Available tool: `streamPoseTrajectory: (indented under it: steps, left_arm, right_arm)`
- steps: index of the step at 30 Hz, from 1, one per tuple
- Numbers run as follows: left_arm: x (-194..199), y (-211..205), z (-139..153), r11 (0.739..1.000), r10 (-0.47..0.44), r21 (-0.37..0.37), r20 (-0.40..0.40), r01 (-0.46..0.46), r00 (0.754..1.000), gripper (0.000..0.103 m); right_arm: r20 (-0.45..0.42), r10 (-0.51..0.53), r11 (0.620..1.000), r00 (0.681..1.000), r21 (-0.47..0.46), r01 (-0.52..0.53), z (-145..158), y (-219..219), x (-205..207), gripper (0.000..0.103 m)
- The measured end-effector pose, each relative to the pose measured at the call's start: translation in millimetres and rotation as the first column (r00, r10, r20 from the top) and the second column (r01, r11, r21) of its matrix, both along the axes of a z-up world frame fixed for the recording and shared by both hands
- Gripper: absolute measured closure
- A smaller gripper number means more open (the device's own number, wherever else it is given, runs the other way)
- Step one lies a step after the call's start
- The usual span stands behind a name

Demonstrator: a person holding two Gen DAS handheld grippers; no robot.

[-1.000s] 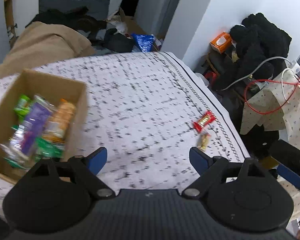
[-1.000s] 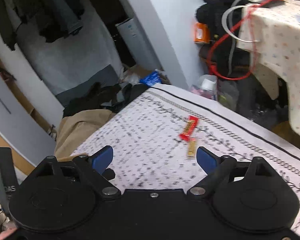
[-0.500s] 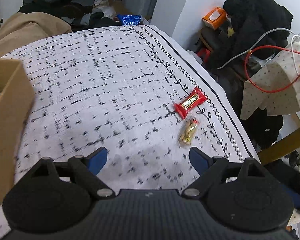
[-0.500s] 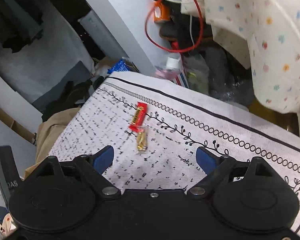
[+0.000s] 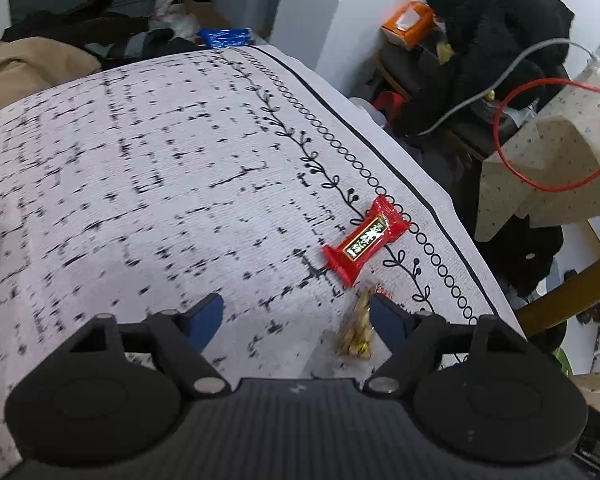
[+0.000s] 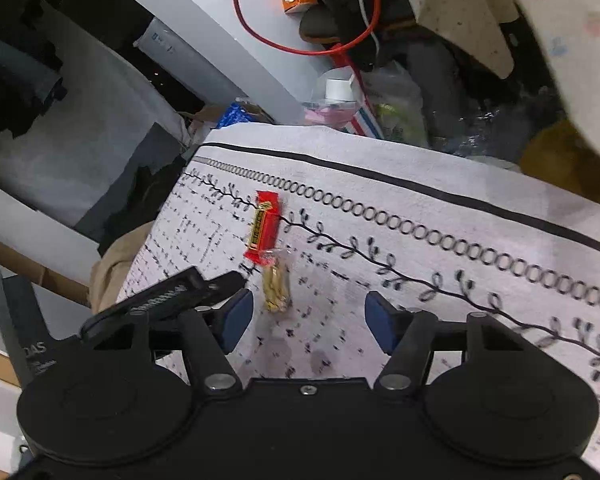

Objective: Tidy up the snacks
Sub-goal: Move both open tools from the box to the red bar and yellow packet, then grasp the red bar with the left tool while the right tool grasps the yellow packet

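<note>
Cardboard box gone from left view; both open, empty grippers, left (image 5: 296, 318) and right (image 6: 306, 320), now close beside small clear-wrapped golden snack (image 6: 277, 289) below red foil-wrapped bar (image 6: 263, 226); pickup imminent.

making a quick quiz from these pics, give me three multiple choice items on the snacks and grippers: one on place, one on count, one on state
1. Where does the clear gold snack packet lie relative to the red snack bar?
A. on top of it
B. just beyond one end of it, nearer the grippers
C. on the far side of the cloth

2. How many snacks lie on the patterned cloth?
A. two
B. four
C. none

3. What state is the left gripper in?
A. shut on the red bar
B. shut on nothing
C. open, holding nothing

Answers:
1 B, the packet sits at the bar's near end in both views.
2 A, only the bar and the packet show.
3 C, its jaws stand wide apart over bare cloth; the right gripper is open too.
</note>
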State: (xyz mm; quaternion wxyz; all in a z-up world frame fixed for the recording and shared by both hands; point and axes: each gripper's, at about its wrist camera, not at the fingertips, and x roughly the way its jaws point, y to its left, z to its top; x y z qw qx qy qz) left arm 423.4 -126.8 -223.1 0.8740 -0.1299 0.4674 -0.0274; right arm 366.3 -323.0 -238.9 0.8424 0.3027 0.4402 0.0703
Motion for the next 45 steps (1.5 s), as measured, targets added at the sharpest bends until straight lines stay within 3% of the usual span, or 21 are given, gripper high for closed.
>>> streamPoseTrajectory:
  steps: [4, 10, 21, 25, 29, 33, 34, 36, 45]
  left_arm:
    - [12, 1, -8, 1.0, -0.014, -0.022, -0.006, 0.014, 1.0, 0.04]
    - [28, 1, -13, 0.998, -0.059, -0.037, 0.009, 0.059, 0.998, 0.05]
    - [52, -14, -15, 0.979, -0.194, -0.051, 0.041, 0.196, 0.98, 0.051]
    - [58, -17, -18, 0.976, -0.209, -0.057, 0.037, 0.211, 0.977, 0.051]
    - [58, -23, -18, 0.97, -0.24, -0.034, 0.045, 0.242, 0.97, 0.051]
    - [57, -24, -20, 0.972, -0.233, -0.011, 0.037, 0.233, 0.972, 0.067]
    - [57, -24, -20, 0.973, -0.23, -0.005, 0.027, 0.23, 0.973, 0.075]
    - [57, -28, -19, 0.972, -0.23, 0.038, 0.005, 0.23, 0.973, 0.082]
    - [37, -26, 1, 0.98, -0.197, 0.037, -0.018, 0.197, 0.98, 0.084]
  right_arm:
    - [-0.006, 0.021, 1.0, 1.0, 0.007, -0.021, -9, 7, 11, 0.048]
    - [-0.023, 0.039, 0.999, 0.999, 0.021, -0.039, -20, 18, 25, 0.051]
    - [-0.047, 0.074, 0.997, 0.996, 0.008, -0.073, -38, 42, 43, 0.06]
    - [-0.058, 0.064, 0.998, 0.996, -0.01, -0.064, -43, 44, 47, 0.083]
    - [-0.055, 0.056, 0.998, 0.997, -0.029, -0.057, -41, 43, 44, 0.084]
    - [-0.07, 0.028, 0.999, 0.997, -0.035, -0.03, -39, 36, 42, 0.084]
    - [-0.072, 0.017, 0.999, 0.997, -0.035, -0.02, -38, 34, 42, 0.084]
    - [-0.071, -0.004, 0.999, 0.997, -0.032, 0.002, -37, 29, 41, 0.084]
    - [-0.053, -0.05, 0.997, 0.997, -0.06, 0.047, -24, 21, 25, 0.084]
